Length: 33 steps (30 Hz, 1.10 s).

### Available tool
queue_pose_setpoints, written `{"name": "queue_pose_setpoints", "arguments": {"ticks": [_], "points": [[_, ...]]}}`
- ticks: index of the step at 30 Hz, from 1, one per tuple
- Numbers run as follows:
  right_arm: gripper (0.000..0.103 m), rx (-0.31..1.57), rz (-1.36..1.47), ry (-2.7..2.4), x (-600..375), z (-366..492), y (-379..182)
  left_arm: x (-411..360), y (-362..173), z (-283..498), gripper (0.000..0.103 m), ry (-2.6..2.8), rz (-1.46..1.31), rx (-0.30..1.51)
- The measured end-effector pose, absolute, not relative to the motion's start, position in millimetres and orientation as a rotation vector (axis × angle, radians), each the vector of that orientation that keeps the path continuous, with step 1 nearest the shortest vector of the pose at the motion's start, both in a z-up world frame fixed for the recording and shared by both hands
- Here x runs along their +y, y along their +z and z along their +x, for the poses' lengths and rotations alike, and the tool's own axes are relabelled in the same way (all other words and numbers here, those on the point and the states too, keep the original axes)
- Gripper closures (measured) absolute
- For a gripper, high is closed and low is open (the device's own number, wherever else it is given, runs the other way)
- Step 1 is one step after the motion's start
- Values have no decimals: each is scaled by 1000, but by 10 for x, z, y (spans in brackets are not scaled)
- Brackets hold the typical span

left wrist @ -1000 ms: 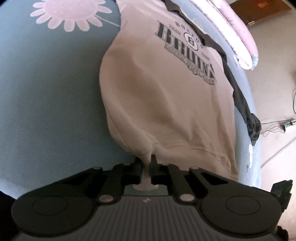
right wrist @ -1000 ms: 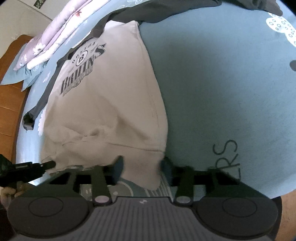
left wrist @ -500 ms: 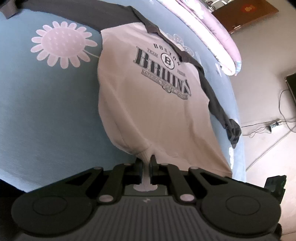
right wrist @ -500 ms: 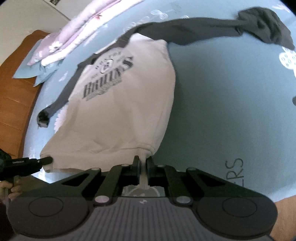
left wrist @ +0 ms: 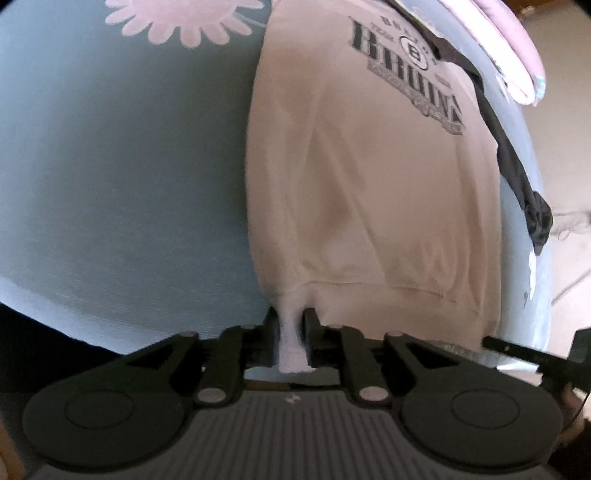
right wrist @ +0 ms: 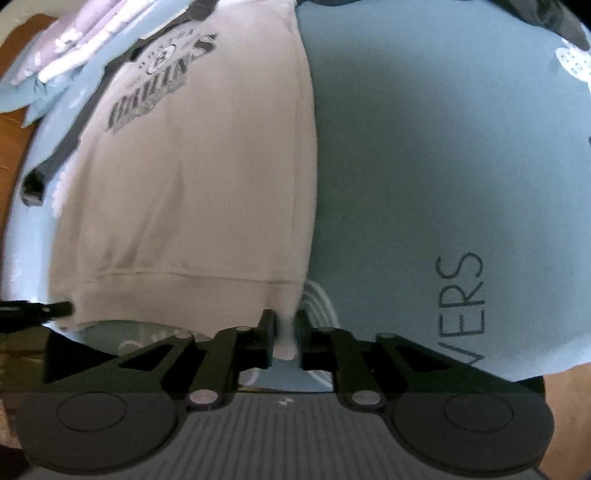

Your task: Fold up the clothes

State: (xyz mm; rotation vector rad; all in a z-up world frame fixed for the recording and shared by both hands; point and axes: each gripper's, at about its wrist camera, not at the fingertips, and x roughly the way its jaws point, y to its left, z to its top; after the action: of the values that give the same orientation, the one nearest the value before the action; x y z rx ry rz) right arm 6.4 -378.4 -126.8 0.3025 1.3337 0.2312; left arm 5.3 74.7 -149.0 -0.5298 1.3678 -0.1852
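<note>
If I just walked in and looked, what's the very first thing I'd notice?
The big cream sweatshirt with dark team lettering, spread across the blue bedsheet. Next, the left gripper and the right gripper, each with a bottom corner of the sweatshirt's hem between its jaws, which have just been opening. The pink daisy printed on the sheet sits left of the sweatshirt in the left wrist view.
</note>
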Motion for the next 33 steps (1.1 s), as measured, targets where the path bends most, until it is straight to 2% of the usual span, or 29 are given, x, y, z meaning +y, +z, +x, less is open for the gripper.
{"name": "queue_pose_setpoints", "arguments": {"ticks": [3, 5, 7, 9, 11, 15, 20, 26, 29, 33], "points": [[76, 1279, 201, 209, -3782, 42, -1032, 772, -1234, 52, 84, -198, -417, 1331], [76, 1232, 174, 215, -3787, 41, -865, 765, -1027, 71, 77, -206, -337, 1290], [76, 1188, 183, 253, -3740, 70, -740, 675, -831, 136, 65, -238, -245, 1233], [73, 1161, 192, 302, -3615, 121, -700, 519, -703, 223, 59, -279, -191, 1171], [69, 1165, 195, 339, -3440, 217, -763, 320, -698, 338, 59, -333, -184, 1154], [69, 1216, 227, 359, -3174, 388, -1089, -38, -992, 478, 59, -398, -174, 1240], [72, 1229, 251, 313, -3169, 452, -1315, -71, -1325, 442, 59, -361, -93, 1308], [74, 1205, 195, 201, -3402, 504, -1253, 113, -1297, 358, 56, -339, -21, 1298], [73, 1198, 177, 183, -3409, 474, -1202, 147, -1264, 308, 56, -310, 56, 1307], [69, 1144, 125, 338, -3153, 275, -1008, 156, -1015, 301, 58, -335, -20, 1247]]}}
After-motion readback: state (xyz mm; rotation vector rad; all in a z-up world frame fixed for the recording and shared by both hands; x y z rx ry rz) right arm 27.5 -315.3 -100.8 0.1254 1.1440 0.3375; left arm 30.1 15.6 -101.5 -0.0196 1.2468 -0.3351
